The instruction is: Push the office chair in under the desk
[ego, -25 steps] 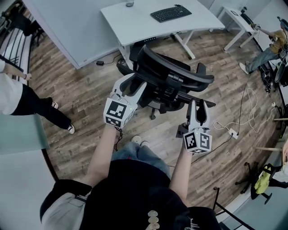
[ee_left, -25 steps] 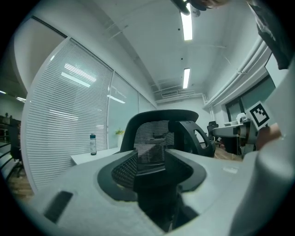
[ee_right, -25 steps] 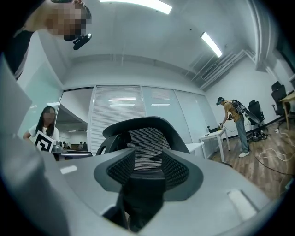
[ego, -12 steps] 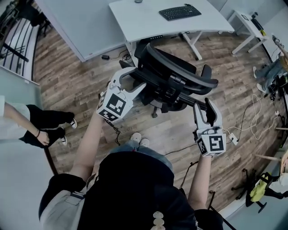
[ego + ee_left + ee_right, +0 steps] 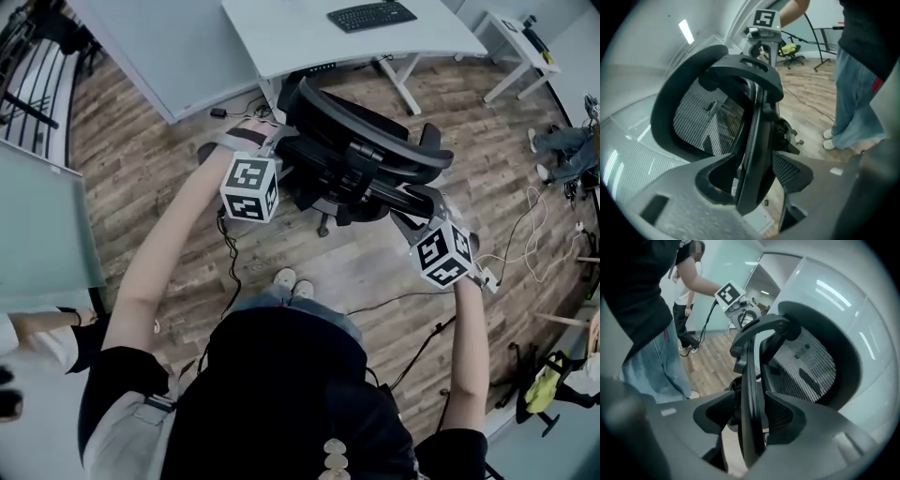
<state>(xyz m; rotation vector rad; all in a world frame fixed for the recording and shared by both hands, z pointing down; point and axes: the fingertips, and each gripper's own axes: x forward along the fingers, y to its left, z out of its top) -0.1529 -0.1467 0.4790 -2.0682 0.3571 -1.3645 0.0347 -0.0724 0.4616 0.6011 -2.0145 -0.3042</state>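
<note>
Jaws of left gripper stand spread, w/ the black rim of the backrest running up btwn them. Gaps show either side of the rim, so no pinch. Same on right gripper: spread wide, the backrest's other side edge btwn the jaws, not squeezed. Both sets of jaws have just been opening.

Vs. a sec ago: left gripper was beside the chair's left side, and right gripper hung behind it, clear of the frame. Both have since rolled over and dropped onto the backrest, one per side. Head view puts them at opposite ends of the curved back of the office chair.

Chair sits on the floor just in front of the desk, back facing away from the desk and its top near the desk's front edge. Part of the base shows out in the open, so not tucked in yet. Keyboard lies farther back on the desk.

For the task, imo: approach is done and both grippers are set on the back. Open jaws straddling the rim should be enough to shove. Next is a straight push toward the desk, both sides even, so the chair doesn't swivel.
</note>
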